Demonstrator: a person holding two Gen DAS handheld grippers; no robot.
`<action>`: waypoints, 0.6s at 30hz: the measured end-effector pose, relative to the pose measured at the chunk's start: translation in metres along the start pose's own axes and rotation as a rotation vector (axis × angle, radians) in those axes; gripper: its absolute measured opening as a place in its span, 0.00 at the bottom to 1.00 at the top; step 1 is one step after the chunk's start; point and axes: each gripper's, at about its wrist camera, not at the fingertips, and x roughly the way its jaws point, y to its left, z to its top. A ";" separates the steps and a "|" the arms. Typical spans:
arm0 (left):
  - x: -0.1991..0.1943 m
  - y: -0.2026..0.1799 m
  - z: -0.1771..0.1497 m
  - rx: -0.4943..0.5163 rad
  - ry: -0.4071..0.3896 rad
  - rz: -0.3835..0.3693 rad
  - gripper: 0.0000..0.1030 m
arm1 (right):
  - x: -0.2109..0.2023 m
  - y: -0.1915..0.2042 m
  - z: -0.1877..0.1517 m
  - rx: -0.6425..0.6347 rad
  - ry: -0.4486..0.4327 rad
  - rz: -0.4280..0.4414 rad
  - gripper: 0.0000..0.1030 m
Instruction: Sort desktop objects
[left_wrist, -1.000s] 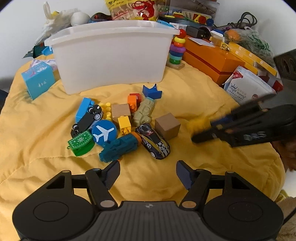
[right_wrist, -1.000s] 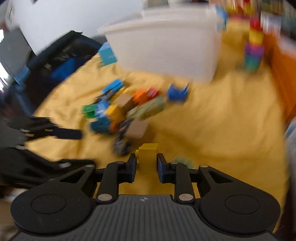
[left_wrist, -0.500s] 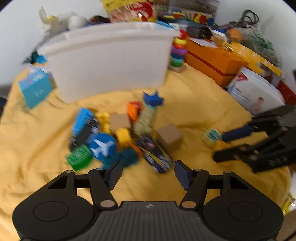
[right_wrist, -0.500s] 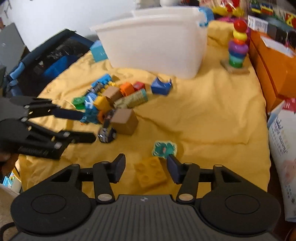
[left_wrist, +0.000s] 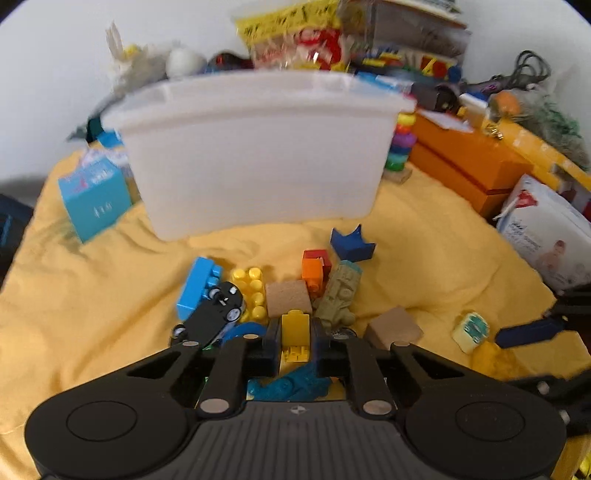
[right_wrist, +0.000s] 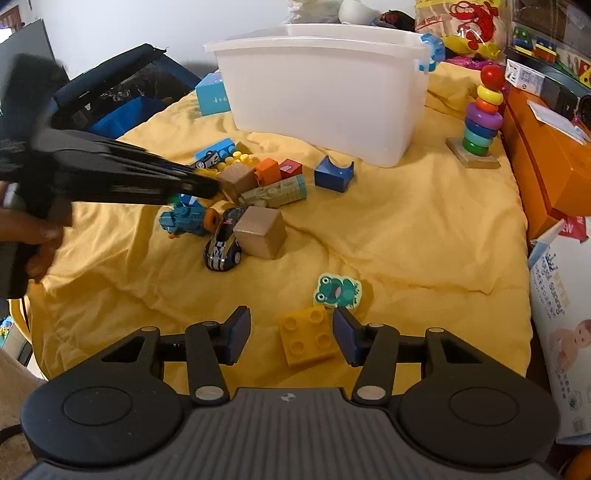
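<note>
- The yellow cloth covers the surface, and every loose toy lies on it.
- The white bin stands upright at the far side of the cloth, its open top up and its long side facing the toy pile.
- The left claw is low over the pile and pinches a small yellow brick between its fingers; the brick stands on end, its long axis running away from the camera toward the bin, one stud at its far tip.
- The right claw is spread wide, its dark blue pads apart on either side of a square yellow four-stud brick. That brick lies flat, studs up, turned a little askew, nearer the right pad and apart from the left one; whether it touches the right pad I cannot tell.
- A frog sticker lies flat just beyond that brick.
- Two wooden cubes sit in the pile, the nearer one beside a black striped toy car whose nose points toward the right wrist camera.
- An olive tank-shaped block lies on its side, long axis pointing toward the bin.
- A blue crown-shaped block sits between the pile and the bin.
- A ring-stacking toy stands upright to the right of the bin.
</note>
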 end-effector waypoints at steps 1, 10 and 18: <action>-0.010 0.001 -0.004 -0.005 -0.025 -0.015 0.17 | 0.000 0.000 -0.001 0.004 0.000 0.001 0.52; -0.020 -0.012 -0.052 0.073 0.016 -0.101 0.17 | 0.003 0.002 -0.002 -0.028 0.001 0.007 0.52; -0.033 -0.012 -0.070 0.082 0.072 -0.063 0.32 | 0.004 0.007 -0.002 -0.068 0.010 0.034 0.53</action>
